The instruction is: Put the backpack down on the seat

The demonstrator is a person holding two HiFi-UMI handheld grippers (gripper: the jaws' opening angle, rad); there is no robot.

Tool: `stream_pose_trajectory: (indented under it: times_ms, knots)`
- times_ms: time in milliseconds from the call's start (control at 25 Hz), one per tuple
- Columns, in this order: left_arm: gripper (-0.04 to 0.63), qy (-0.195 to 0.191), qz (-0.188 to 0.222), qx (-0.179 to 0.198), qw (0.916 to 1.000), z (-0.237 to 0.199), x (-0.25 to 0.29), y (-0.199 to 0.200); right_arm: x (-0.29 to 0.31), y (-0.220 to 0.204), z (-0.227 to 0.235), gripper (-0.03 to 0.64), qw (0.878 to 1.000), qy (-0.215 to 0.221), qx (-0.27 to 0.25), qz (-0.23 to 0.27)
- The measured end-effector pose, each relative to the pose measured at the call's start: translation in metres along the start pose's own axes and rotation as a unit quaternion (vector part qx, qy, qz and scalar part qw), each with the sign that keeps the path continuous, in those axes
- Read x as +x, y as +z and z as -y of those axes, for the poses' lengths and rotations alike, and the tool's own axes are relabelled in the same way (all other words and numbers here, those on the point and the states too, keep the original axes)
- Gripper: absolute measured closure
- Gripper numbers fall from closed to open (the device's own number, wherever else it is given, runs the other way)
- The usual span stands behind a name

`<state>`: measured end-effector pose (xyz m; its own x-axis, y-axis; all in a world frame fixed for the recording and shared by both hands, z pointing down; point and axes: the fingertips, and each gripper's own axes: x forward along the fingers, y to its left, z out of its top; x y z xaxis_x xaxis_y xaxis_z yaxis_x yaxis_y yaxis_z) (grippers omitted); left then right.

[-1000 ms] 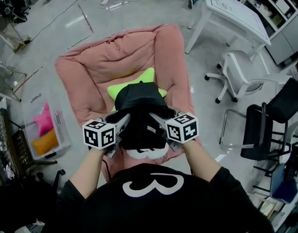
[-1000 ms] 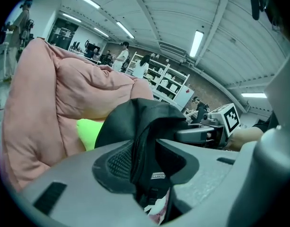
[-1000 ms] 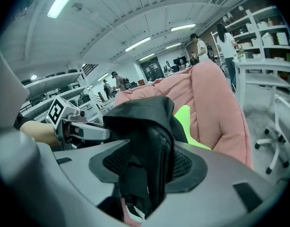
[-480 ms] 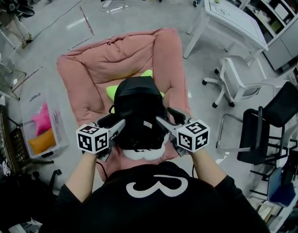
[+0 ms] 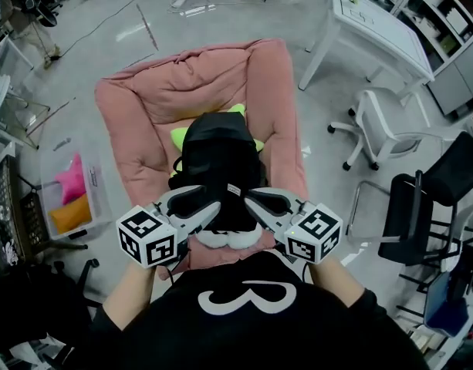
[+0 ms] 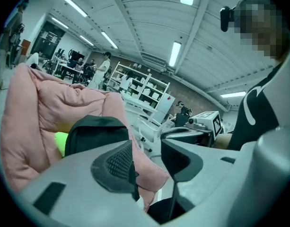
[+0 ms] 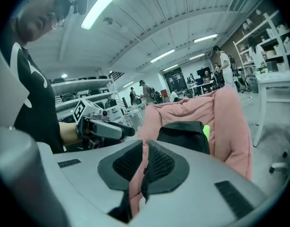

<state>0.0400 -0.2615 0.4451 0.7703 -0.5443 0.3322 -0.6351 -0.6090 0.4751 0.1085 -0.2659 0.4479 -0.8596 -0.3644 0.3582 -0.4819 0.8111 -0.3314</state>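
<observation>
The black backpack (image 5: 219,164) stands on the pink padded seat (image 5: 143,122), leaning back against a lime green cushion (image 5: 177,137); its white underside faces me. Both grippers hang just in front of it, apart from it. My left gripper (image 5: 196,206) is open and its jaws are closing, with nothing between them. My right gripper (image 5: 255,203) is closing too, down to a narrow slit with nothing in it. In the left gripper view the backpack (image 6: 95,131) shows beyond the left gripper (image 6: 147,145). The right gripper view has the backpack (image 7: 182,134) past the right gripper (image 7: 145,145).
A clear bin (image 5: 66,199) with pink and orange things sits on the floor left of the seat. At the right stand a white table (image 5: 375,29), a white office chair (image 5: 383,129) and a black chair (image 5: 429,199). People stand far off by shelves.
Both grippers have let go of the backpack's sides and drawn back toward me. The backpack now rests on the seat by itself. The right jaws have narrowed.
</observation>
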Motion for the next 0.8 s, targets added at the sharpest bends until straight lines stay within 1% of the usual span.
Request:
stream_pose_trajectory:
  times_ms: [40,160,240,320,440,520,600,720,800]
  knots:
    - [0.418,-0.004,0.002,0.005,1.0,0.009,-0.001,0.005,-0.002,0.003,-0.003,0.596,1.0,0.004,-0.003,0.004]
    - [0.572,-0.003,0.018,0.01,0.9998,0.031,-0.007,0.022,-0.016,0.018,-0.012,0.612,0.999,0.027,-0.004,0.018]
    - [0.583,-0.003,0.034,0.009,0.9994,0.045,-0.009,0.034,-0.028,0.034,-0.014,0.612,0.999,0.044,0.0,0.031]
    - [0.589,0.005,0.04,0.015,0.9991,0.054,-0.008,0.043,-0.036,0.048,-0.016,0.612,0.998,0.057,-0.002,0.039]
    - [0.589,0.027,0.032,0.036,0.9984,0.061,-0.005,0.048,-0.044,0.059,-0.016,0.613,0.997,0.065,-0.02,0.038]
    - [0.589,0.042,0.025,0.042,0.9979,0.061,-0.002,0.048,-0.044,0.059,-0.012,0.614,0.997,0.065,-0.025,0.032]
    - [0.589,0.053,0.018,0.038,0.9977,0.059,0.0,0.047,-0.042,0.057,-0.009,0.614,0.997,0.067,-0.024,0.025]
    - [0.589,0.058,0.021,0.025,0.9978,0.056,0.0,0.044,-0.04,0.054,-0.007,0.614,0.997,0.068,-0.025,0.02]
    - [0.589,0.062,0.023,0.024,0.9975,0.054,0.001,0.043,-0.038,0.052,-0.004,0.614,0.997,0.066,-0.028,0.015]
